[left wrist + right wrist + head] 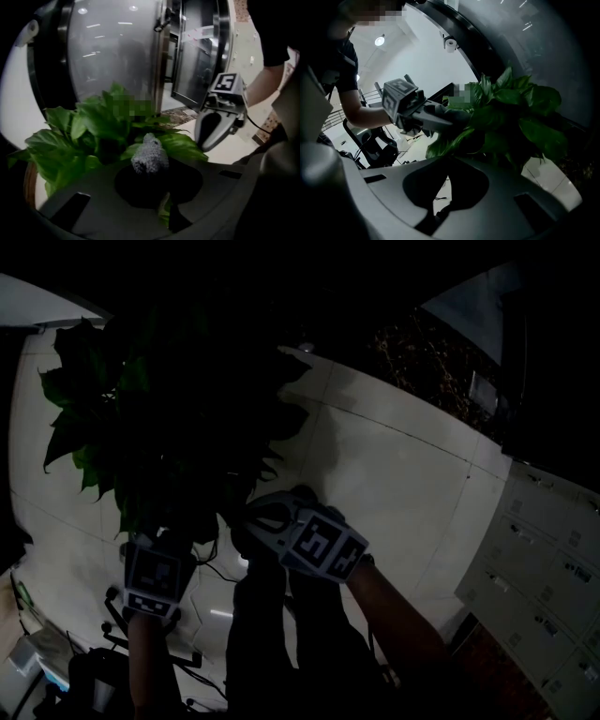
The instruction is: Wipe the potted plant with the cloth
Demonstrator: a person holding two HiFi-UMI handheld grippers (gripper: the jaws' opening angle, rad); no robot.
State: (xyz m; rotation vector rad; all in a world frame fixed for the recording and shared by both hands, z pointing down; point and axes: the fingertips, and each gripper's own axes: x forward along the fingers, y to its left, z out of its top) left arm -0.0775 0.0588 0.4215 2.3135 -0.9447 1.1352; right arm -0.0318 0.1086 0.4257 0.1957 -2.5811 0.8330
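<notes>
in the left tongs point(155, 180), cloth point(149, 156)

Pale tiled floor point(394, 456); black cable point(220, 570), probably chair base point(141, 638) on it.

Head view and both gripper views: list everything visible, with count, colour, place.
green leafy potted plant: one, green, ahead of both grippers; pot unseen
grey knitted cloth: one, grey, between left jaws, against leaves
curved glass wall: one, clear, behind plant
white tiled floor: white, underneath
white locker bank: one, head view's right
black chair: one, behind left gripper
left gripper: shut on cloth, tip among leaves
right gripper: jaws look together, empty, beside leaves
</notes>
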